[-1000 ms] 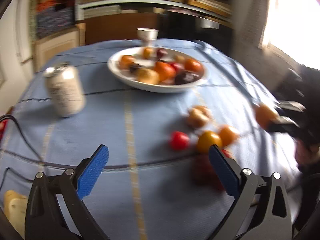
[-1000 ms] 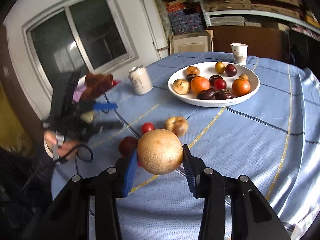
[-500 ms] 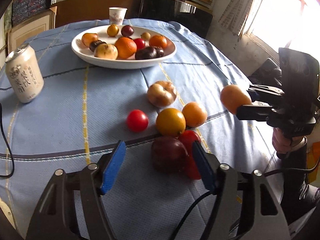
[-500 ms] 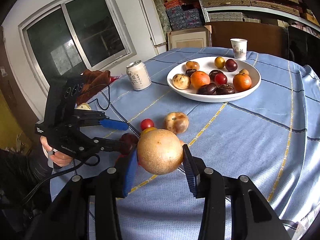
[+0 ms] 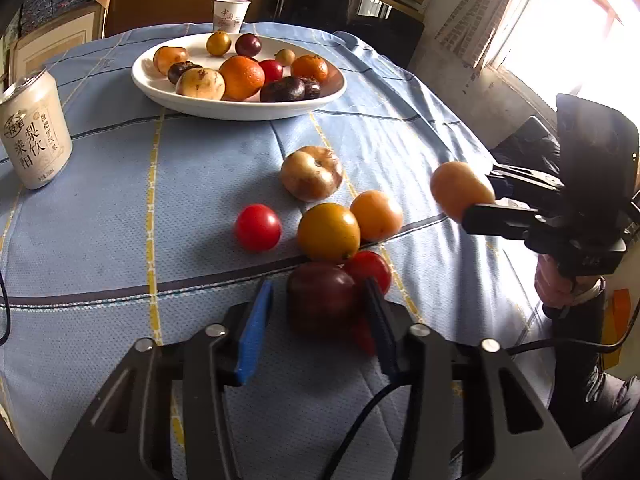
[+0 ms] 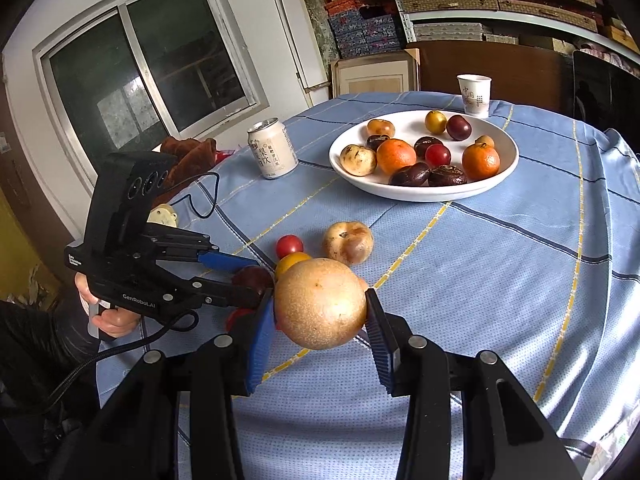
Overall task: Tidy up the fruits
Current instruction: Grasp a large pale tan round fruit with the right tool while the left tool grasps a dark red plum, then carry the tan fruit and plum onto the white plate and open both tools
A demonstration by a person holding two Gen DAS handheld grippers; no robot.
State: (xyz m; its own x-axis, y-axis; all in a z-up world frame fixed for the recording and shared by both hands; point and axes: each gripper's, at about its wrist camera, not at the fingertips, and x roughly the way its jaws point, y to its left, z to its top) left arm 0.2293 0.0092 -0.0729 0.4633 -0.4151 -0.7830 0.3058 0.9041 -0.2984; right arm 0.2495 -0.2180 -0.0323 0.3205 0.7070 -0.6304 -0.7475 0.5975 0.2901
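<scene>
Between the left tongs [image 5: 316,312], whose jaws have just been closing, a dark plum [image 5: 320,298] sits on the table [image 5: 120,240], the left pad still just clear of it. The right tongs [image 6: 320,322] grip a pear [image 6: 320,303] above the table. Beyond lie loose fruit and a full plate [image 5: 240,110].

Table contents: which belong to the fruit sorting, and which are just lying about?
Job:
plate of fruit
loose fruit on the cloth
dark plum between the closing left gripper pads
pear in the right gripper

Lying about:
can
paper cup
</scene>
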